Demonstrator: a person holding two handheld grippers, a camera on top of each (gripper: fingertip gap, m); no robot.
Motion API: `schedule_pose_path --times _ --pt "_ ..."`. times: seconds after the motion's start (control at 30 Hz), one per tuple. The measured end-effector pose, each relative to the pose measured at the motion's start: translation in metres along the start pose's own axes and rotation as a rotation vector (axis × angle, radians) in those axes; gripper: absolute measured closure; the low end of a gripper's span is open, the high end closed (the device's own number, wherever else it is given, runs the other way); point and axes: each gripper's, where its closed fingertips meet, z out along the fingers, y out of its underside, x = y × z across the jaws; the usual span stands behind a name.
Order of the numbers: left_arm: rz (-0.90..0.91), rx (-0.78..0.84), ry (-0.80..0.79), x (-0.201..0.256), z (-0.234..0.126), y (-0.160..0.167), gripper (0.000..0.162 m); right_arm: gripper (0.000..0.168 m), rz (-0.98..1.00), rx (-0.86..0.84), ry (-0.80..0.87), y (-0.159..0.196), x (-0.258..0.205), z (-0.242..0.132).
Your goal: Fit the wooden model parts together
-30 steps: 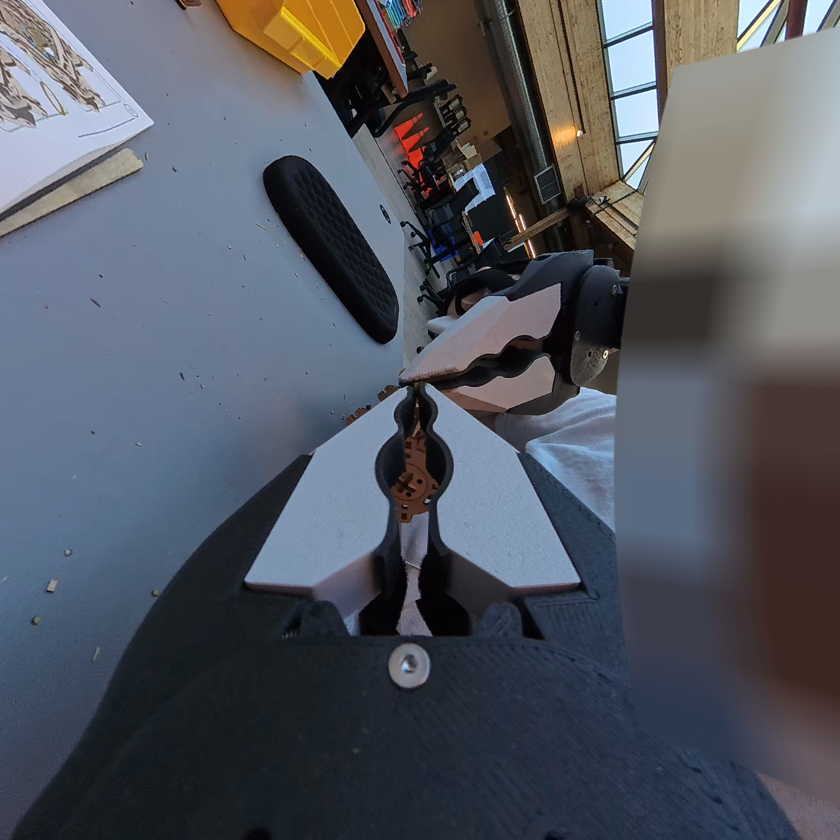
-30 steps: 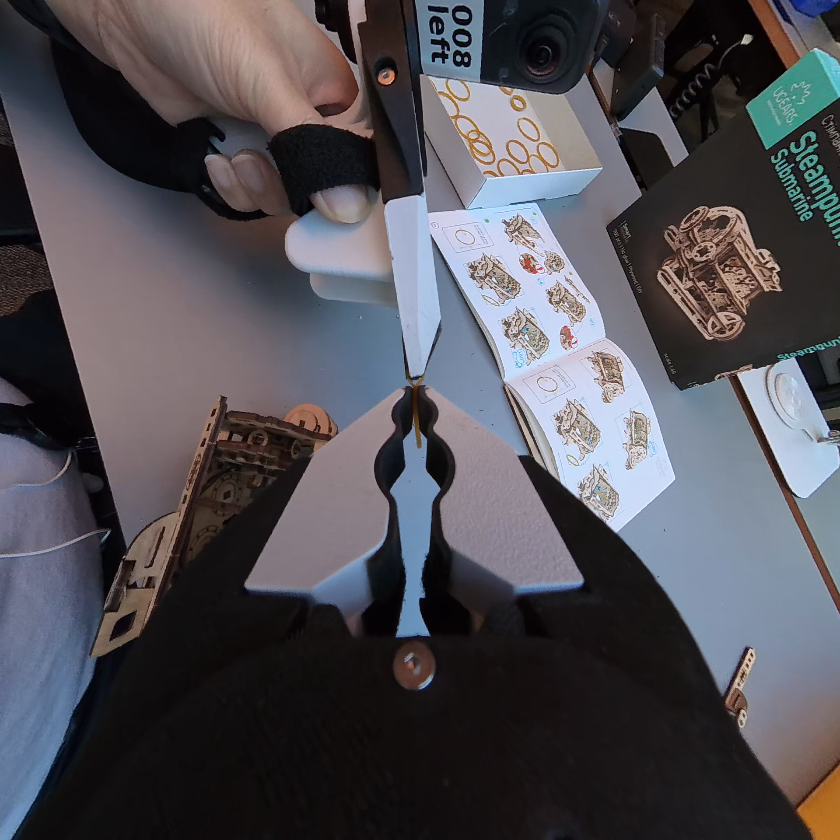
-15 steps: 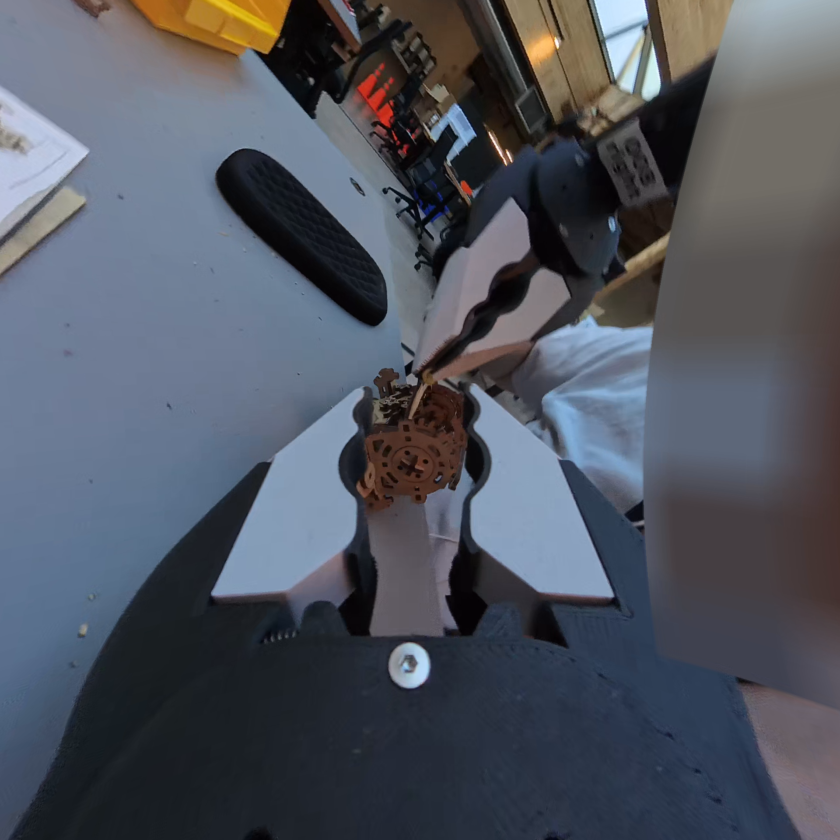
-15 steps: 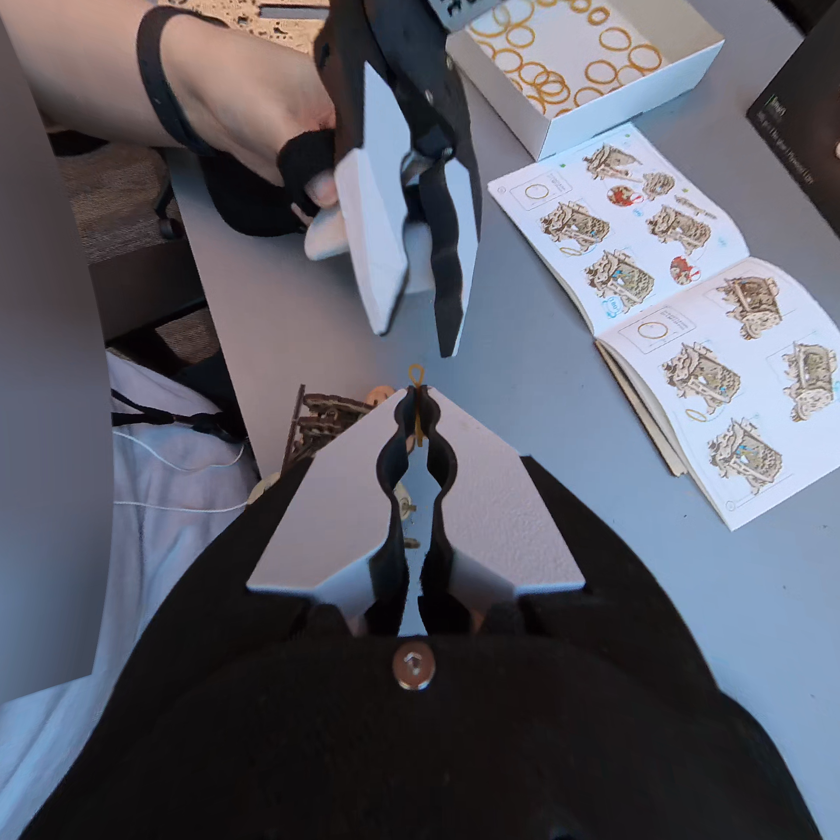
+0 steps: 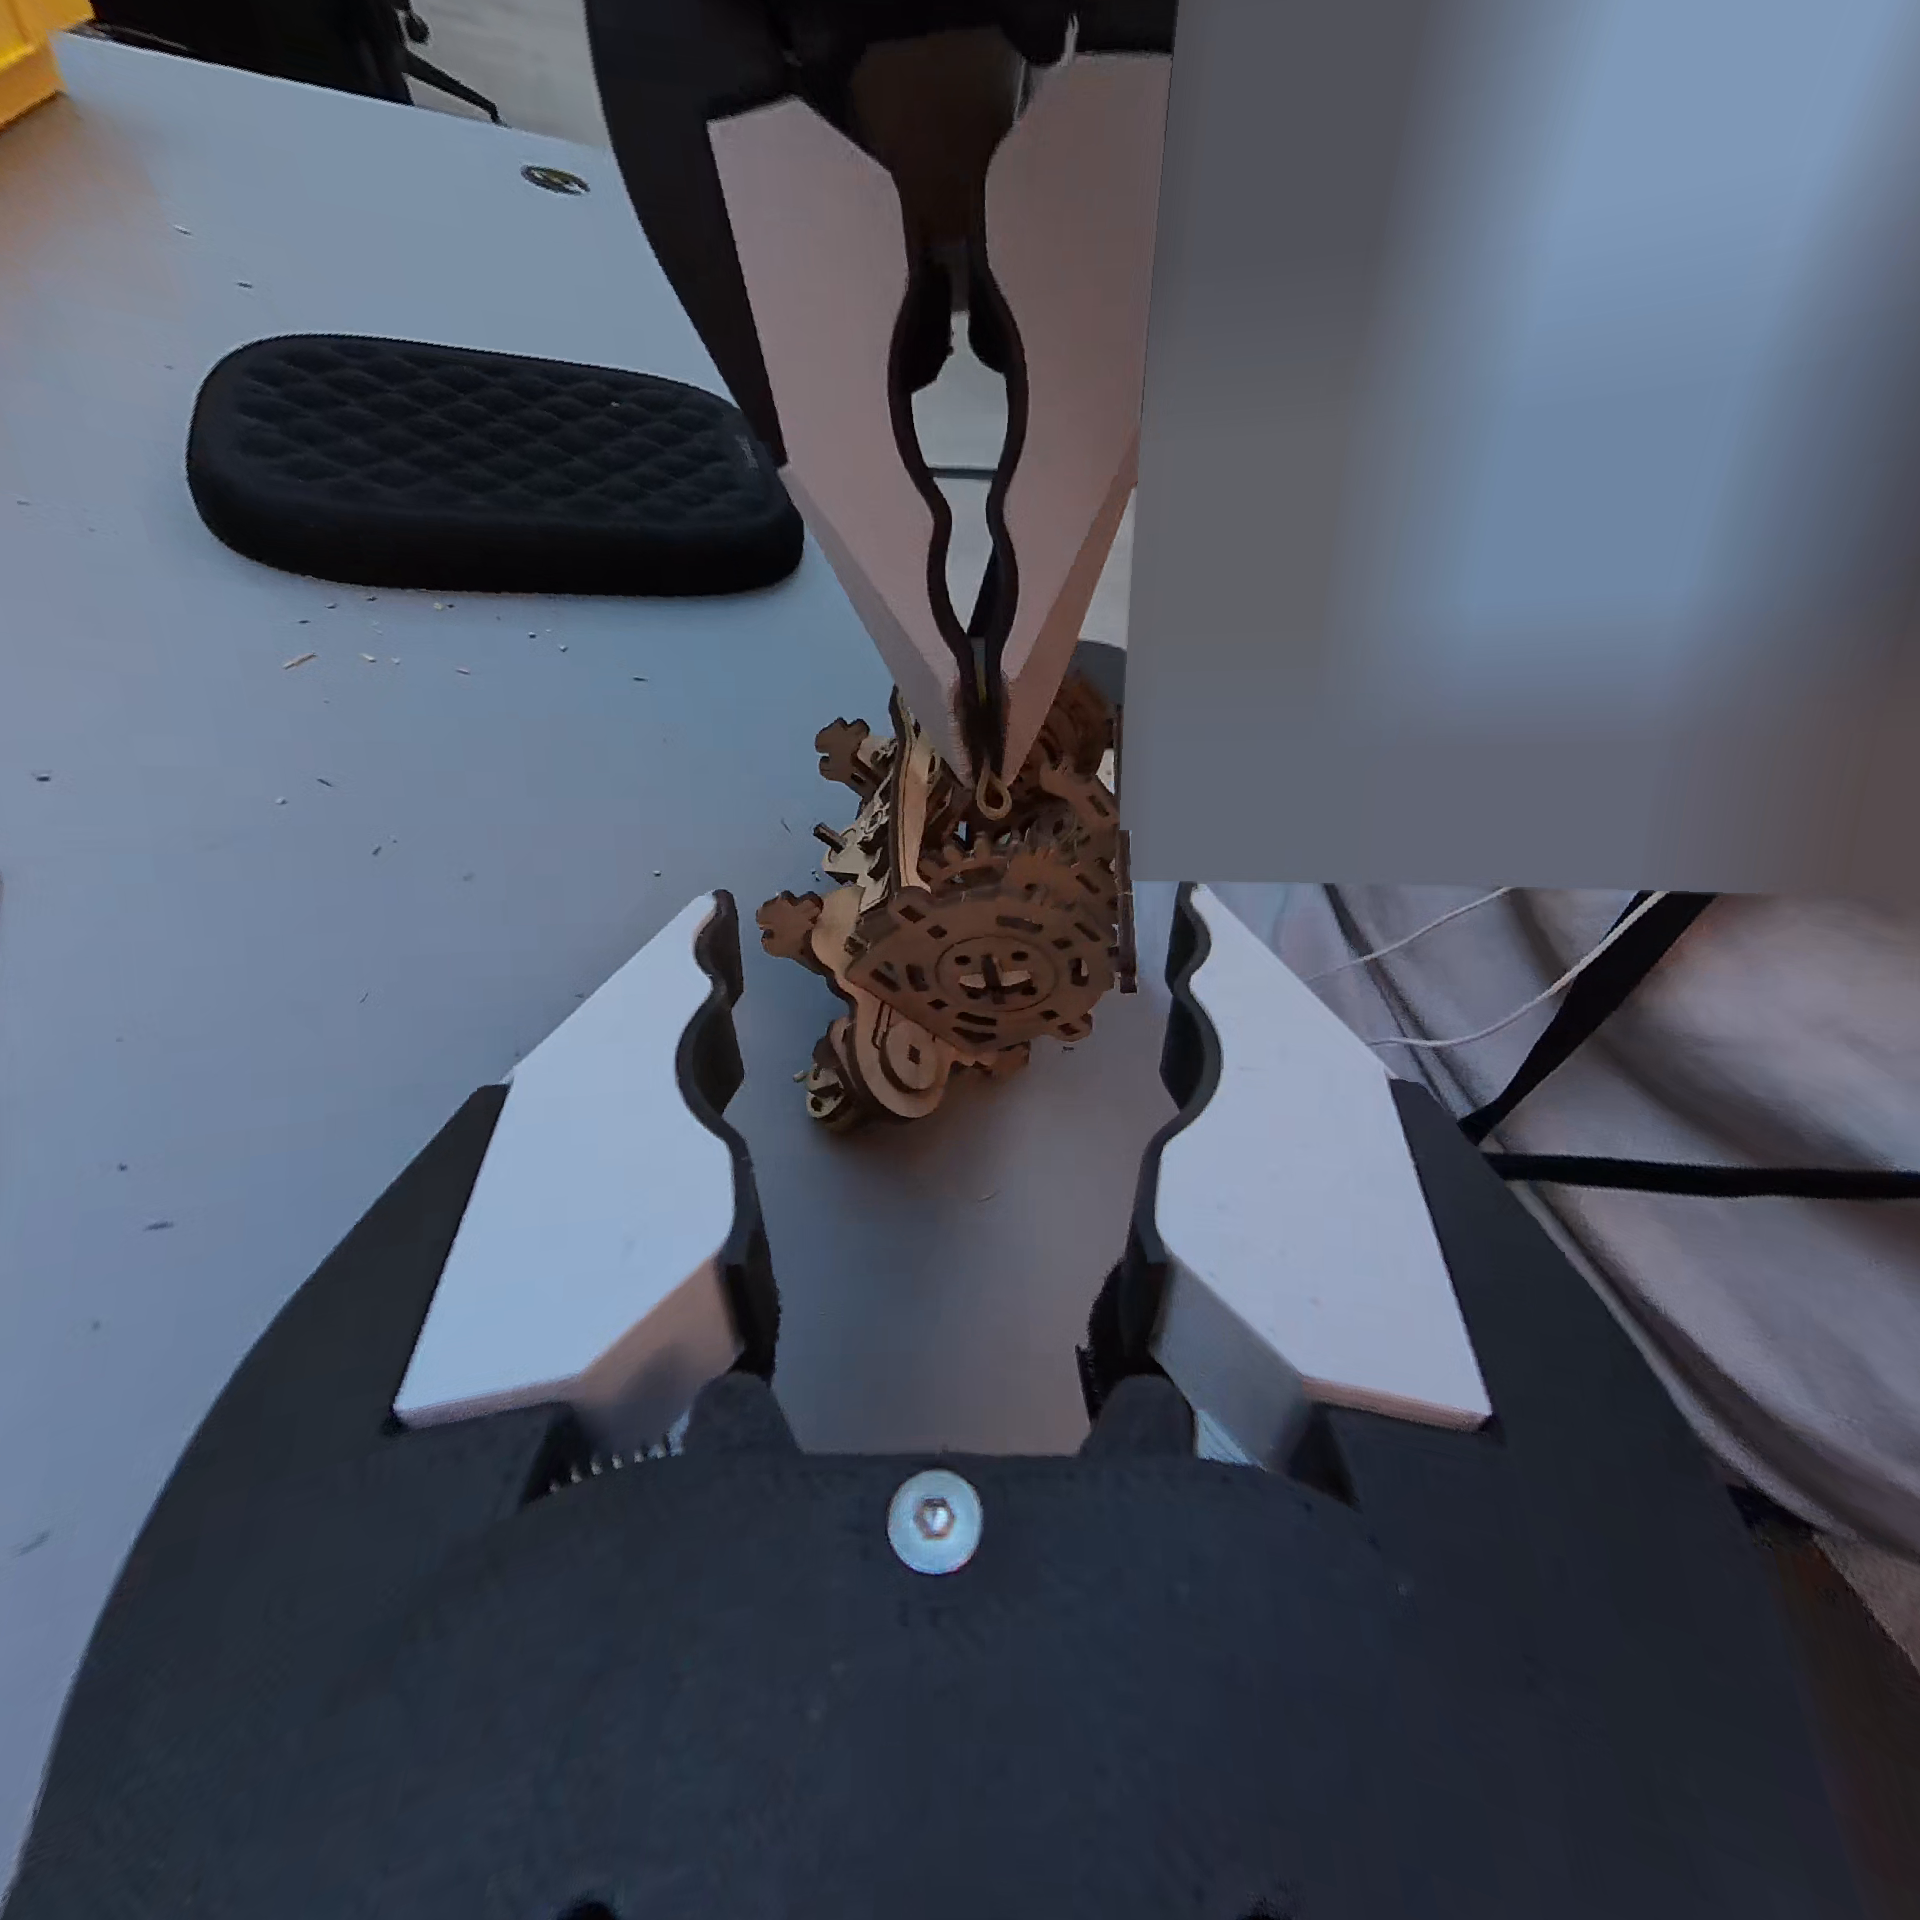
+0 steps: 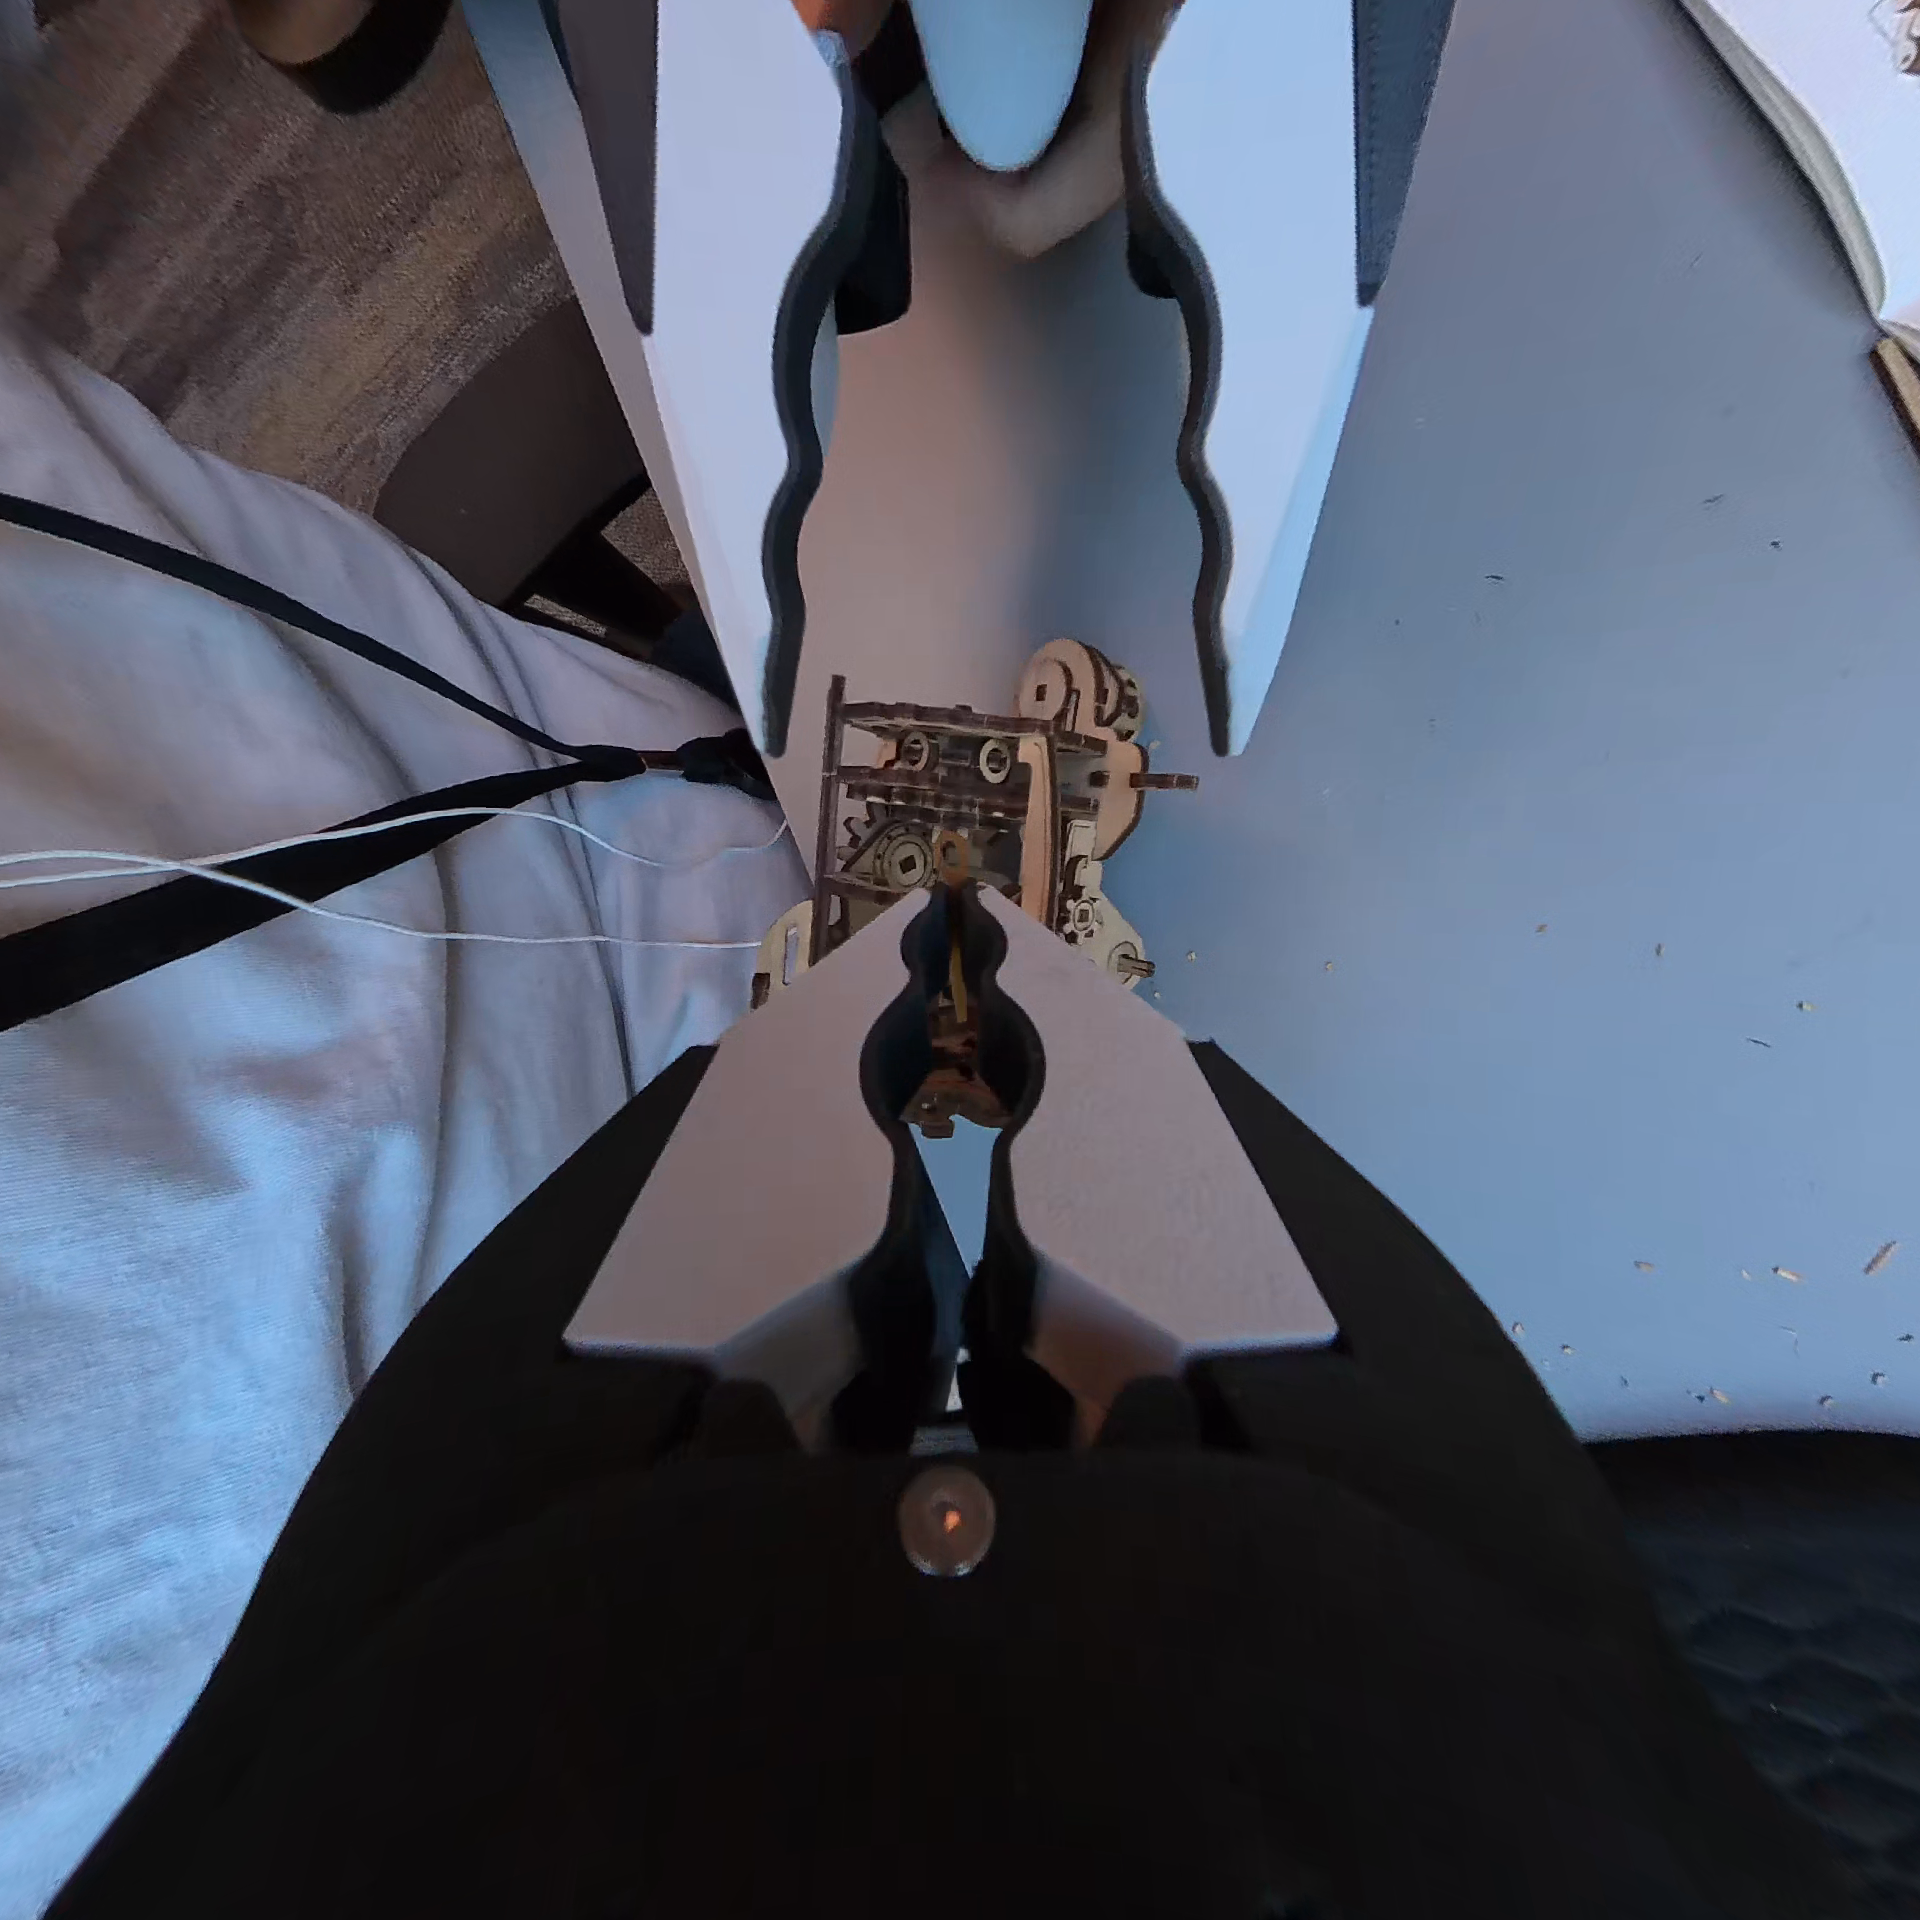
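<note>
A partly built wooden gear model (image 5: 966,956) rests on the grey table (image 5: 260,883). My left gripper (image 5: 951,914) is wide open, one finger on each side of the model, not touching it. My right gripper (image 5: 987,769) comes down from above, shut on a thin wooden pin with a small loop end (image 5: 992,798); the loop is at the model's top. In the right wrist view my right gripper (image 6: 951,899) pinches the pin (image 6: 948,854) just over the model (image 6: 935,790), and the open left gripper (image 6: 997,743) points toward me.
A black quilted pad (image 5: 488,468) lies on the table to the far left. Wood crumbs dot the table (image 6: 1558,935). The person's white clothing with black straps (image 5: 1662,1091) is right at the table edge. A booklet's edge (image 6: 1808,135) shows at top right. The grippers are tip to tip, or close to it.
My left gripper has opened from shut to wide open and now straddles the model on the table. My right gripper, still shut on the pin, has moved onto the model's top.
</note>
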Motion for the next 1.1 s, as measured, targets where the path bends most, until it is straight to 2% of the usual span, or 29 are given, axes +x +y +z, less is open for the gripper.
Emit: schedule_pose_path --times 0.1,0.4,1.1 --pt "0.036 -0.025 0.002 -0.001 0.005 0.003 0.086 0.168 0.010 -0.030 0.007 0.002 0.000 0.003" --pt "0.041 -0.027 0.015 0.000 0.007 0.006 0.087 0.168 -0.048 -0.100 0.080 0.003 0.004 0.009" --pt "0.045 0.000 0.011 0.002 0.006 0.006 0.087 0.168 -0.064 -0.142 0.083 0.000 0.002 0.012"
